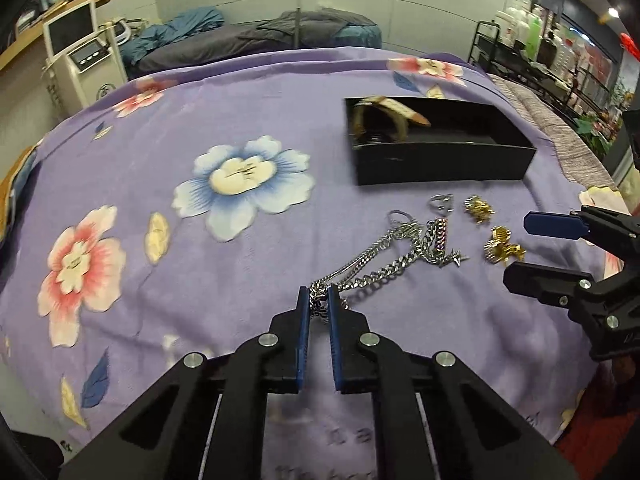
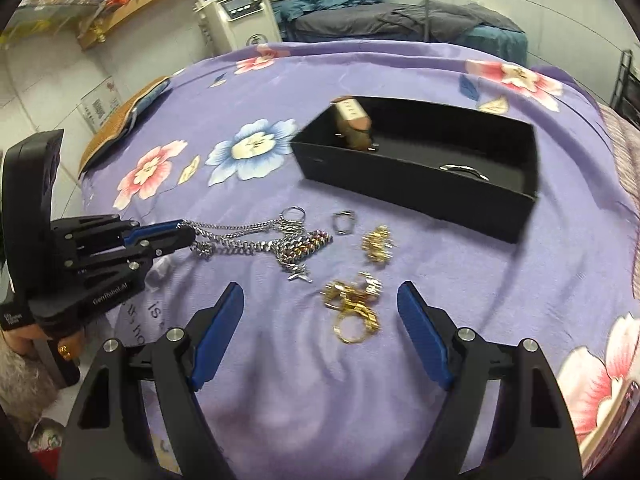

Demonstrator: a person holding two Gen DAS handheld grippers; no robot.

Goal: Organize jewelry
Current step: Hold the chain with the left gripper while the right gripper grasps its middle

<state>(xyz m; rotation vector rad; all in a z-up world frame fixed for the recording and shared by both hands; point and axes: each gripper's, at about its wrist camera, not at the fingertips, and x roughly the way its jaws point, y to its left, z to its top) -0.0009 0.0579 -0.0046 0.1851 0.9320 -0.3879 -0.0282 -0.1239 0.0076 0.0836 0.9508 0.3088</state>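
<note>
A long silver chain (image 1: pixel 384 268) lies on the purple floral sheet (image 1: pixel 200 280). My left gripper (image 1: pixel 319 294) is shut on its near end; the right wrist view shows that gripper (image 2: pixel 188 236) at the left with the chain (image 2: pixel 256 242) trailing away from it. My right gripper (image 2: pixel 320 292) stands open just short of a gold ring cluster (image 2: pixel 354 306). The left wrist view has it (image 1: pixel 524 250) at the right, beside the same cluster (image 1: pixel 500 246). A second gold piece (image 2: pixel 376 244) and a small silver ring (image 2: pixel 343 222) lie nearby. Behind them the black box (image 2: pixel 400 196) holds a tan-strapped watch (image 2: pixel 354 120).
A silver band (image 2: pixel 464 170) rests inside the box. Beyond the sheet stand a white machine with a screen (image 1: pixel 76 52), a bed with grey and blue bedding (image 1: pixel 260 36), and shelves of bottles (image 1: pixel 560 44) on the right. The sheet's right edge drops off close to the box.
</note>
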